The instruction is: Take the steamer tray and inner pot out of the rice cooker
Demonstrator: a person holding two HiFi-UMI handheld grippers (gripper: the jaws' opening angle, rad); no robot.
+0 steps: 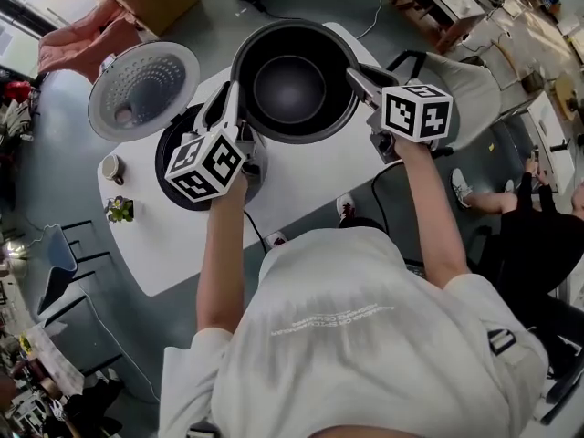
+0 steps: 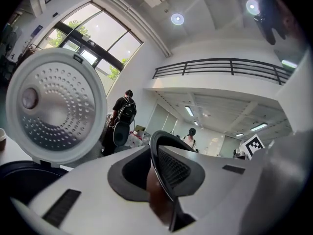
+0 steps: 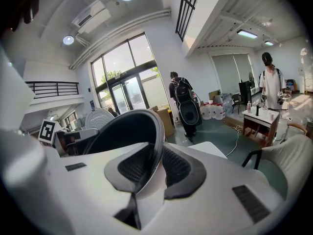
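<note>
Inner pot (image 1: 290, 85) — stiff, slick metal, we judge; our left gripper (image 1: 230, 106) and right gripper (image 1: 361, 78) each clamp its thin rim, opposite sides.

Open lid (image 1: 143, 89), cup (image 1: 111, 168), plant (image 1: 119, 210) crowd table's (image 1: 315, 173) left; right side free.

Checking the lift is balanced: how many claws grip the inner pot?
2. The left claw clamps the left rim of the inner pot; the right claw clamps its right rim. Neither is hidden.

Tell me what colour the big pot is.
The pot is black, with a dark, shiny inside. The head view shows it best.
</note>
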